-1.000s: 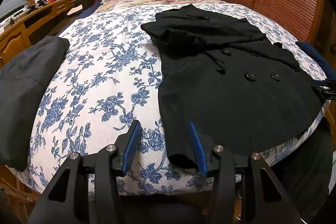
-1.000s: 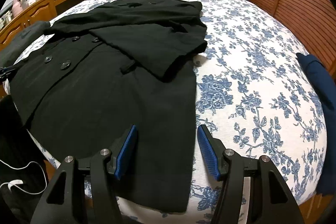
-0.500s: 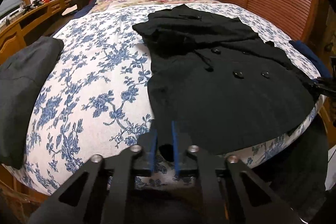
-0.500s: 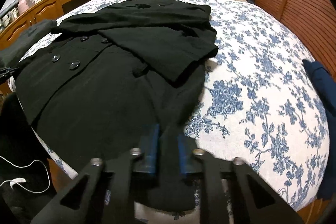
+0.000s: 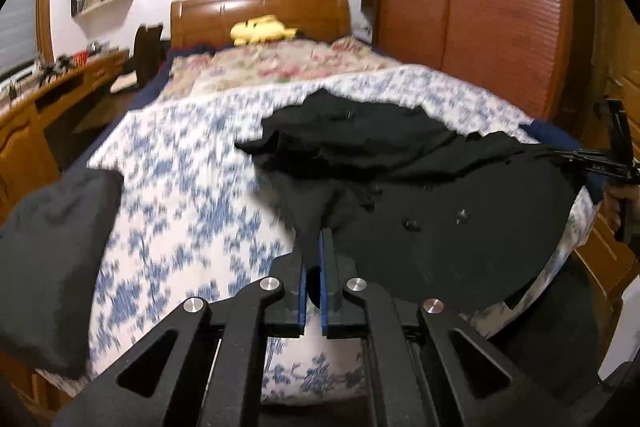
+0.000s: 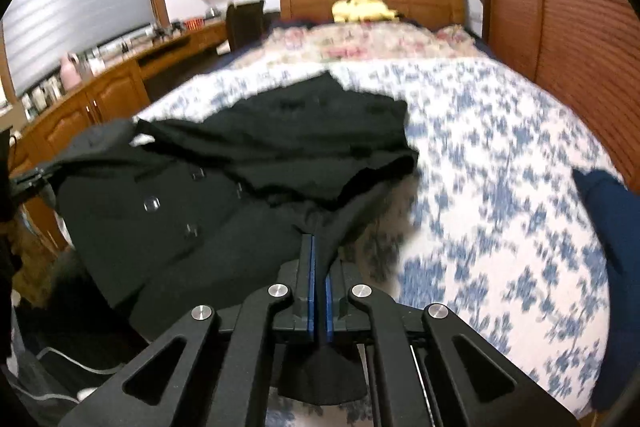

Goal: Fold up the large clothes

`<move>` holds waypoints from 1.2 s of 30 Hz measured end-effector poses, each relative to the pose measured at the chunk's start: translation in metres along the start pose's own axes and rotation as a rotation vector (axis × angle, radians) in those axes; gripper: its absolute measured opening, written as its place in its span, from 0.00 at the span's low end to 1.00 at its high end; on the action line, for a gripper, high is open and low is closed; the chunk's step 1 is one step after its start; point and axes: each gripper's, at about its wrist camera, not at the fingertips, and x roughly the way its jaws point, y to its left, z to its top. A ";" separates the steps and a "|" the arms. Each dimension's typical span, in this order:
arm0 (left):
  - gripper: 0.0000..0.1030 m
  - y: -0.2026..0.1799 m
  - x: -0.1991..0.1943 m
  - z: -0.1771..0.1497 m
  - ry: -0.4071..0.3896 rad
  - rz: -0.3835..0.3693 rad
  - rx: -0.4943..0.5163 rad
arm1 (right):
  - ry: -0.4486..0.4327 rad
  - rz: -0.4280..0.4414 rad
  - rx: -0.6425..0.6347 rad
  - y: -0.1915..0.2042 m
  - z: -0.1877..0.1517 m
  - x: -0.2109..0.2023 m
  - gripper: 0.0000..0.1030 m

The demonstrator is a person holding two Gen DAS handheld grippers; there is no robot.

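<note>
A black buttoned coat (image 5: pixel 448 219) lies on the blue-flowered bedspread (image 5: pixel 180 195), with its sleeves folded over the chest. My left gripper (image 5: pixel 314 239) is shut on the coat's hem at one bottom corner and holds it raised off the bed. In the right wrist view my right gripper (image 6: pixel 318 243) is shut on the coat (image 6: pixel 208 219) at the other bottom corner, also raised, with a flap of cloth hanging below the pads. The right gripper also shows at the far right of the left wrist view (image 5: pixel 608 171). The bedspread shows on the right of the right wrist view (image 6: pixel 500 187).
A folded dark grey garment (image 5: pixel 52 259) lies on the bed's left edge. A navy garment (image 6: pixel 608 227) lies on the right edge. A wooden headboard (image 5: pixel 260 11) with a yellow plush toy (image 5: pixel 262 29) is at the far end. A wooden desk (image 5: pixel 48 99) runs along the left, a wardrobe (image 5: pixel 500 7) along the right.
Both grippers closed on the coat's bottom corners and lifted the hem off the bed. The views now tilt up toward the headboard, and the lower coat hangs slack between them.
</note>
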 end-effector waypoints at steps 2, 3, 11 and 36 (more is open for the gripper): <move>0.05 -0.002 -0.016 0.013 -0.041 0.000 0.001 | -0.038 0.001 -0.001 0.002 0.010 -0.016 0.03; 0.05 -0.001 -0.024 0.018 -0.059 -0.002 -0.002 | -0.052 0.003 -0.005 0.004 0.013 -0.025 0.03; 0.05 -0.003 -0.089 0.044 -0.167 0.003 0.013 | -0.177 0.011 -0.041 0.016 0.016 -0.110 0.03; 0.05 0.006 -0.028 0.062 -0.120 0.106 0.022 | -0.171 -0.072 -0.065 0.002 -0.022 -0.066 0.03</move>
